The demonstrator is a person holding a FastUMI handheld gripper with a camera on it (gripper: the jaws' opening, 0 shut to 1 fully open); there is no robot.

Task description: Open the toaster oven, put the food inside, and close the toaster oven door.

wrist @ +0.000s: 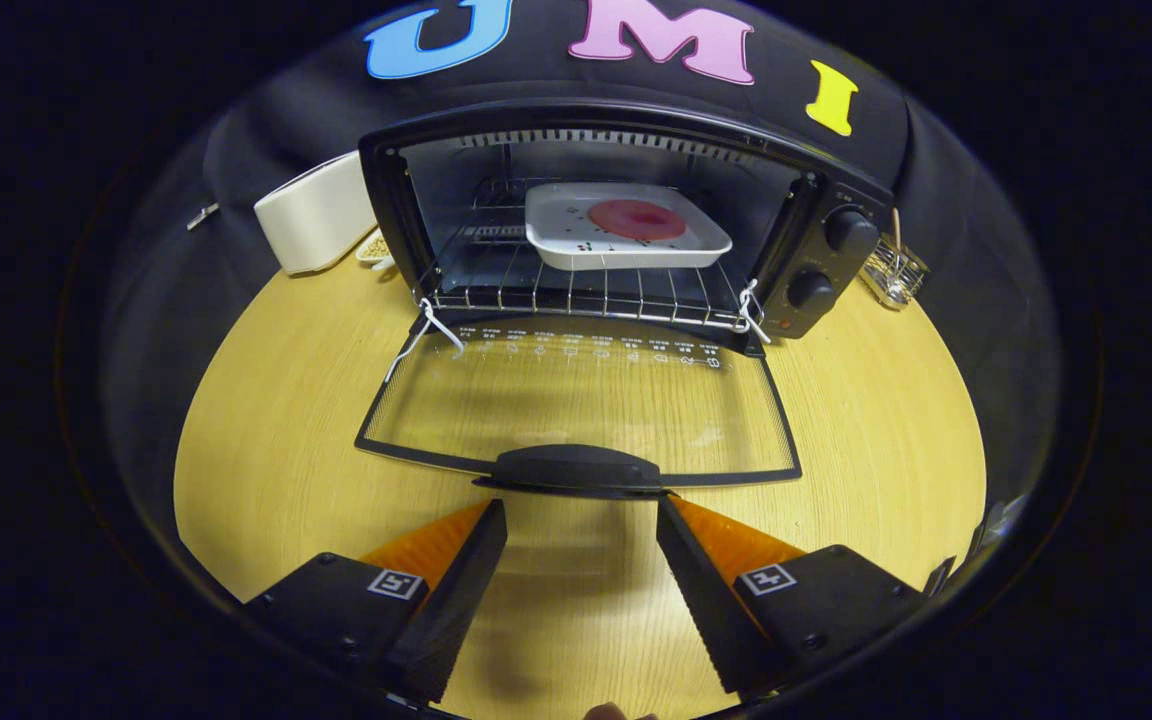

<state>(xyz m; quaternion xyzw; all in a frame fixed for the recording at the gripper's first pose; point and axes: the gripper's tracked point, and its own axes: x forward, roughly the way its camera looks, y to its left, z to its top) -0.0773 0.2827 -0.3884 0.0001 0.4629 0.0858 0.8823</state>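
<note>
In the upper left of the frame a cream-white rounded plastic appliance (316, 212) stands on the pale wooden table (866, 440), just beside the black toaster oven (616, 215). In the upper middle, the oven's cavity is open, and the white square tray (626, 235) with its round pinkish-red piece of food (638, 219) already sits on the wire rack (576, 295) inside. Below that, in the centre, the glass door (576, 400) lies folded down flat toward the table, its black handle (574, 470) at the near edge. The hand-held gripper (581, 530) hovers at the lower middle with its fingers spread apart and empty, the handle just ahead of the tips. At the upper right, two black knobs (831, 260) sit on the oven's panel, with a small wire basket (894, 272) beyond.

To my eye, loading is done; only closing remains. The next move calls for getting under or onto that handle and swinging the door up.
</note>
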